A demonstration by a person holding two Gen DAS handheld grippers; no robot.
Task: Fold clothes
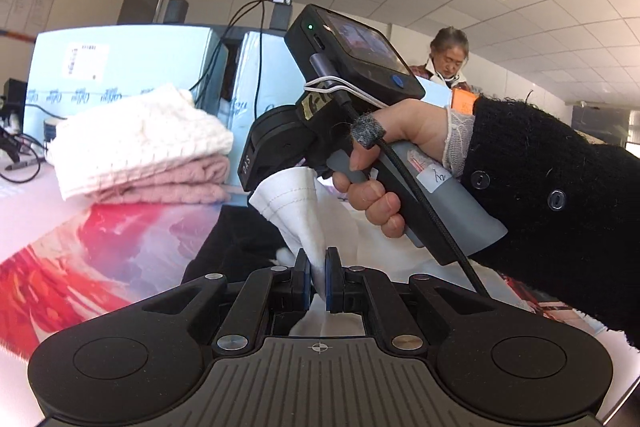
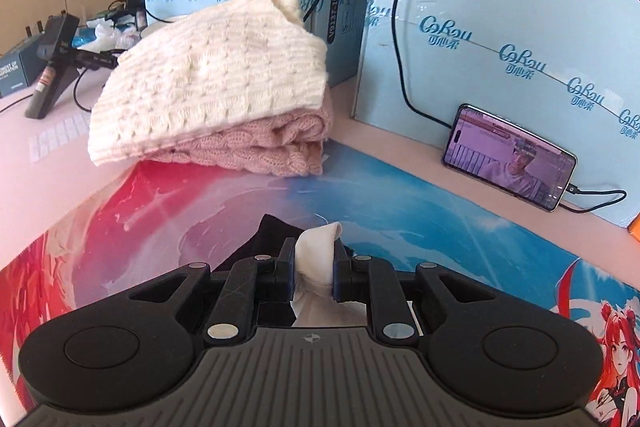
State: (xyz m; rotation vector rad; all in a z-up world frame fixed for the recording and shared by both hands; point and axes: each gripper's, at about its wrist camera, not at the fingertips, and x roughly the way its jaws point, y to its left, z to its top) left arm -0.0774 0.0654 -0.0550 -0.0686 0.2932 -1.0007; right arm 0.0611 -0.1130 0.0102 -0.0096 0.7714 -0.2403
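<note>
A white cloth garment (image 1: 298, 203) is pinched at a seamed corner by my left gripper (image 1: 318, 273), which is shut on it. In the left wrist view the other hand-held gripper tool (image 1: 352, 99) sits just beyond, gripped by a hand in a black sleeve. My right gripper (image 2: 314, 269) is shut on another bunched corner of the white garment (image 2: 316, 251). A black garment (image 2: 264, 239) lies under it on the mat. A folded cream knit sweater (image 2: 212, 75) rests on a folded pink knit (image 2: 280, 143) at the back of the mat.
A red and blue printed mat (image 2: 400, 195) covers the table. Light-blue cartons (image 2: 500, 27) stand behind, with a phone (image 2: 510, 157) leaning on one and cables. Another gripper tool (image 2: 52, 67) and boxes lie far left. A person (image 1: 448, 59) stands in the background.
</note>
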